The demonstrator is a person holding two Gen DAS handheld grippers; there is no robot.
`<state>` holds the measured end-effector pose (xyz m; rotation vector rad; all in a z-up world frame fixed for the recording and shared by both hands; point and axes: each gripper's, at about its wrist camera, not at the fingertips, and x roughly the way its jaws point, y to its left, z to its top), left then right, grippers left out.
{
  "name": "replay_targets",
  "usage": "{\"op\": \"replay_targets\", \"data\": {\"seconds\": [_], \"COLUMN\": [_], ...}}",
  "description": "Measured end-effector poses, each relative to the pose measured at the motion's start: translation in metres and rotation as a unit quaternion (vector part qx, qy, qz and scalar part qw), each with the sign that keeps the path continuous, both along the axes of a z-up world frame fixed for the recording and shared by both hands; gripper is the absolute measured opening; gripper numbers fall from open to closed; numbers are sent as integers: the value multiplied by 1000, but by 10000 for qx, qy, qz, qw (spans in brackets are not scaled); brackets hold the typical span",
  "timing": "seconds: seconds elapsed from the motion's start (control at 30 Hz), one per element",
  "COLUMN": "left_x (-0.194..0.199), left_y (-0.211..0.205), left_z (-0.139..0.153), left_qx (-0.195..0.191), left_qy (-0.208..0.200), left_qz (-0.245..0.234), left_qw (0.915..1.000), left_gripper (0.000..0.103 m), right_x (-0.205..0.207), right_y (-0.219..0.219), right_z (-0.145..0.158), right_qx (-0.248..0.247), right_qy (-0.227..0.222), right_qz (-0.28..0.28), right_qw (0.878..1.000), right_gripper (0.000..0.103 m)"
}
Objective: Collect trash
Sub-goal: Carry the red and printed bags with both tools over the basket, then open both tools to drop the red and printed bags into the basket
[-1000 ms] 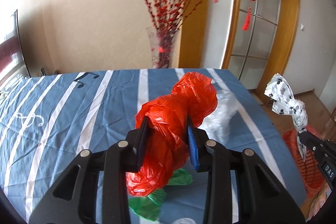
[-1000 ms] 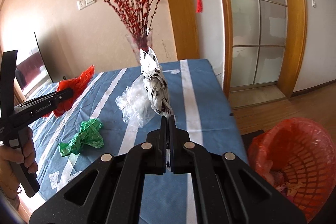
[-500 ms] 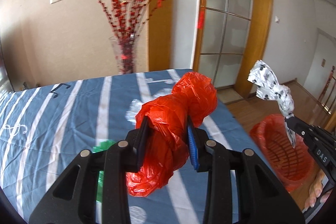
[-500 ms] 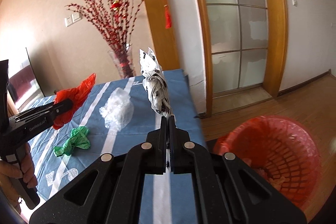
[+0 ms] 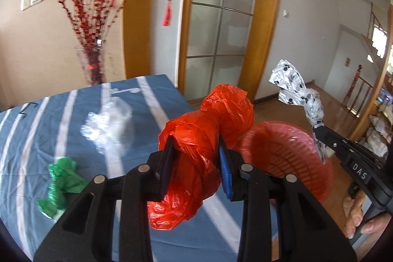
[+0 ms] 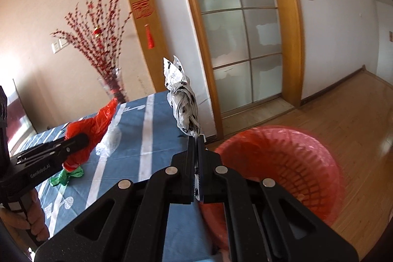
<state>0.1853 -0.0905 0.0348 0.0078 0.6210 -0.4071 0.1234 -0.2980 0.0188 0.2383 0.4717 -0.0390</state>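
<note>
My left gripper (image 5: 196, 161) is shut on a crumpled red plastic bag (image 5: 211, 129) and holds it above the table's right edge. My right gripper (image 6: 196, 146) is shut on a white bag with black spots (image 6: 183, 100) and holds it upright beside the red basket (image 6: 277, 163). The basket also shows in the left wrist view (image 5: 289, 154), right of the red bag. A clear plastic bag (image 5: 108, 124) and a green bag (image 5: 61, 186) lie on the table.
The table has a blue cloth with white stripes (image 5: 49, 119). A glass vase of red branches (image 5: 93, 63) stands at its far edge. A glass door with a wooden frame (image 6: 240, 28) is behind. The basket stands on a wooden floor (image 6: 343, 109).
Both grippers have swung right with their bags, away from the table's middle. The red basket is now much closer and larger in both views.
</note>
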Motion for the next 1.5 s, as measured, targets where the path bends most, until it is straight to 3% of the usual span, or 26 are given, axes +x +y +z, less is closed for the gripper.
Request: {"op": "replay_targets", "data": {"seconds": [0.4, 1.0, 1.3, 1.4, 1.5], "left_x": [-14, -18, -5, 2, 7], "left_y": [-70, -140, -162, -166, -164], "left_z": [-11, -35, -60, -70, -78], "left_qx": [-125, -154, -85, -38, -19], "left_qy": [161, 453, 698, 832, 944], "left_qz": [-685, -1354, -1402, -1370, -1315], "left_qw": [9974, 9896, 9876, 9871, 9868], "left_gripper": [34, 34, 37, 43, 51], "right_x": [-22, -32, -23, -22, -21], "right_y": [-47, -99, -120, -127, -128], "right_z": [-8, -19, -28, -34, -38], "right_qx": [191, 447, 674, 811, 876], "right_qy": [-5, 70, 231, 325, 387], "right_qz": [-516, -1020, -1131, -1153, -1190], "right_qw": [9985, 9938, 9910, 9895, 9883], "right_gripper": [3, 3, 3, 6, 20]}}
